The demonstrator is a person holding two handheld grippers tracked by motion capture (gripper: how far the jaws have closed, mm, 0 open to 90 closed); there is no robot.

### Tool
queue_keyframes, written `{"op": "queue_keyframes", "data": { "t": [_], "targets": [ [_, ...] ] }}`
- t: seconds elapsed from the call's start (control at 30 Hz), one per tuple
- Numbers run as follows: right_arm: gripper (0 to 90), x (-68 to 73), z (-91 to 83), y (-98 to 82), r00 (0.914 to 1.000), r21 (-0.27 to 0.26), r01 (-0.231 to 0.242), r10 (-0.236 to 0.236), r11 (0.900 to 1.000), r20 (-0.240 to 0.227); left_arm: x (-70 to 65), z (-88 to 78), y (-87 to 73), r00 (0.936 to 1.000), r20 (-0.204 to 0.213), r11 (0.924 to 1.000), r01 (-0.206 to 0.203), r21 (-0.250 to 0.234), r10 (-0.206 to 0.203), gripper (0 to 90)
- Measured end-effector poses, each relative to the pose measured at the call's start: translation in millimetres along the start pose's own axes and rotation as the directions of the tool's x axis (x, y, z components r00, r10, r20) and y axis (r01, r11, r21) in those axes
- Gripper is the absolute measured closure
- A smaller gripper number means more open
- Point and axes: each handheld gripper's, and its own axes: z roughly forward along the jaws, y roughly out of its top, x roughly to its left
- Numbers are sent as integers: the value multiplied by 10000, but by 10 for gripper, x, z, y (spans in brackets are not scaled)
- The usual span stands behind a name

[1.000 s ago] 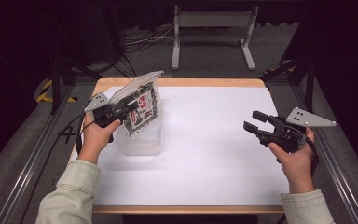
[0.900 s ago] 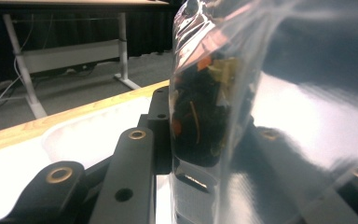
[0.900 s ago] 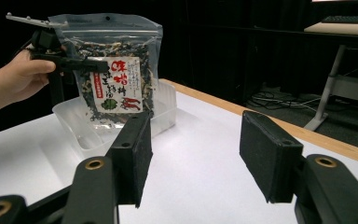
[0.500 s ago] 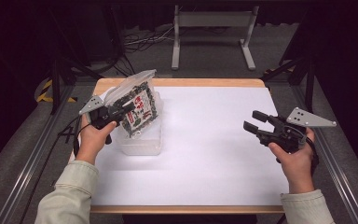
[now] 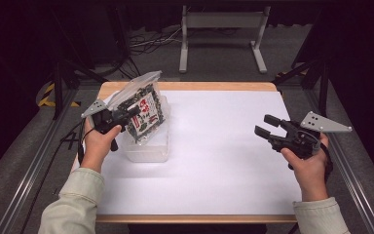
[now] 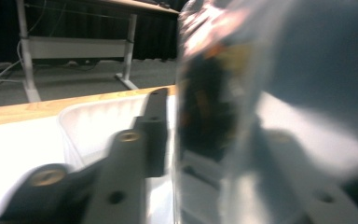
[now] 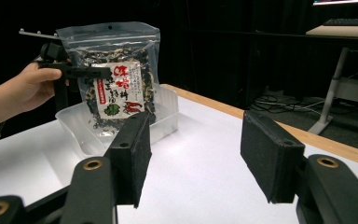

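While the left gripper (image 5: pixel 132 113) stood over the near-left part of the table (image 5: pixel 214 161), its jaws had just been easing apart, with the clear snack bag (image 5: pixel 143 108) upright between them; whether the pads pressed on the film I could not tell. In the left gripper view the bag (image 6: pixel 223 93) sat blurred and close, right against one jaw. The bag's bottom rested inside the clear plastic tub (image 5: pixel 148 148), near the table's left edge, its red-and-white label facing right in the right gripper view (image 7: pixel 121 88). Over on the right side, the right gripper (image 5: pixel 268 127) hung released above the white sheet, jaws wide with nothing between them, well apart from the tub. The tabletop was covered in white, with a wooden rim showing along the far edge. Beyond it lay grey carpet, loose cables, a pale metal stand (image 5: pixel 221 36) and dark curtains all round.
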Motion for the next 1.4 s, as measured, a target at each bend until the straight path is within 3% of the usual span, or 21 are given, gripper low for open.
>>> {"op": "queue_keyframes", "data": {
  "t": [0.03, 0.07, 0.13, 0.23, 0.37, 0.6, 0.83, 1.17, 1.4],
  "targets": [
    [440, 0, 0, 0, 10000, 0, 0, 0, 10000, 0, -14, 12, 16, 9996, -249, 9999, -136, -28, 135, 612],
    [440, -12, -2, -3, 10000, 10, -47, 47, 10000, 14, -18, 16, 21, 9992, -380, 9999, -101, -59, 99, 520],
    [440, -24, 1, -4, 10000, -31, -92, 92, 10000, -10, -12, 15, 20, 9993, -341, 9999, 134, -30, -135, 460],
    [440, -31, 20, -3, 10000, -60, -67, 67, 10000, -34, -23, 9, 16, 9980, -587, 9992, 269, 282, -252, 302],
    [439, -26, 54, -6, 9999, -44, -88, 87, 10000, -128, -88, -67, 67, 9973, -724, 9999, 149, -40, -152, 171],
    [434, -30, 82, -5, 9998, -106, -79, 78, 9999, -164, -172, -247, 149, 9956, -932, 9984, -164, -542, 113, 103],
    [396, -86, 109, -43, 9995, 86, -113, 115, 9999, -291, -246, -561, 134, 9876, -1118, 9939, -1083, 203, 1099, 76],
    [380, -217, -14, -218, 9998, 456, -73, 64, 9989, 209, -467, -1015, -24, 9892, -761, 9910, -1212, 560, 1253, 68],
    [380, -291, -126, -342, 9995, 602, -57, 39, 9982, 298, -505, -1162, -206, 9924, -527, 9901, -1062, 914, 1113, 57]
  ]
}}
